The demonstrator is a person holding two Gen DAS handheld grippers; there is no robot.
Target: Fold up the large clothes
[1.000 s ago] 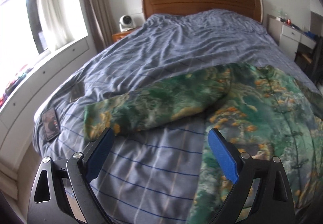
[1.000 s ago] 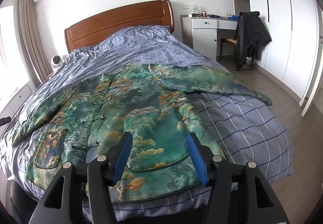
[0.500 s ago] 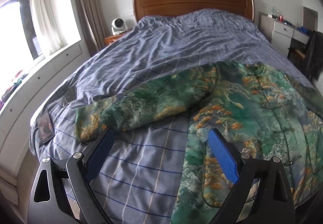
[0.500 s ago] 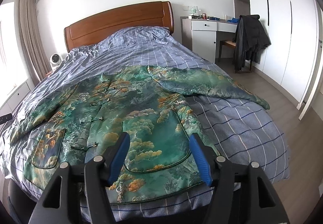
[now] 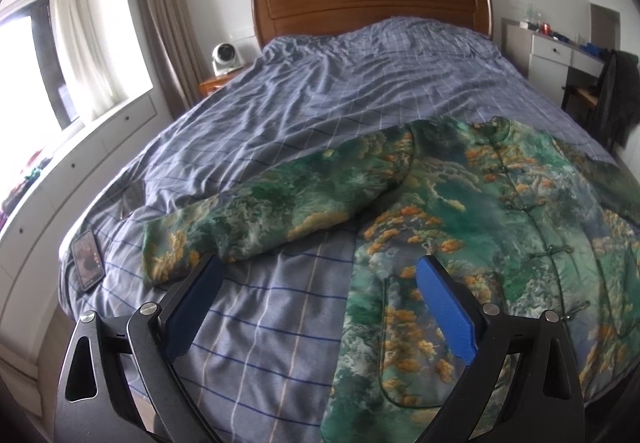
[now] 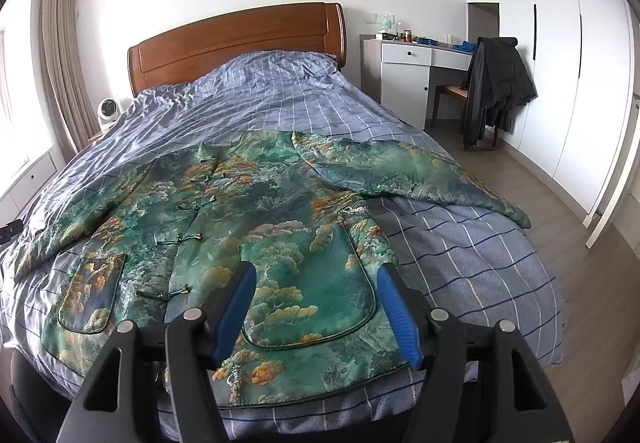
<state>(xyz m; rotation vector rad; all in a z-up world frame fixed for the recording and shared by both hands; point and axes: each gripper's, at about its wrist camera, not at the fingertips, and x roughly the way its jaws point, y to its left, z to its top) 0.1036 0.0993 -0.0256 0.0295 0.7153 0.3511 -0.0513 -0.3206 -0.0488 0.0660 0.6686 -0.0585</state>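
1. One phone [image 5: 87, 258] lies at the bed's left edge. One green-and-orange patterned jacket [image 6: 256, 227] is spread flat on the blue checked duvet [image 5: 320, 99], with two sleeves out and two front pockets.
2. The left gripper [image 5: 318, 281] is spread wide and holding nothing, and its view has shifted right since a second ago, showing more jacket.
3. The right gripper [image 6: 316, 287] also gapes empty over the glossy hem.

- My left wrist view sits low at the bed's [image 5: 280, 115] foot edge, nearer its left corner, facing the headboard [image 5: 372, 5].
- My right wrist view looks from the foot edge too, nearer the right corner.
- Both share the jacket [image 5: 500, 211] [image 6: 272, 227].
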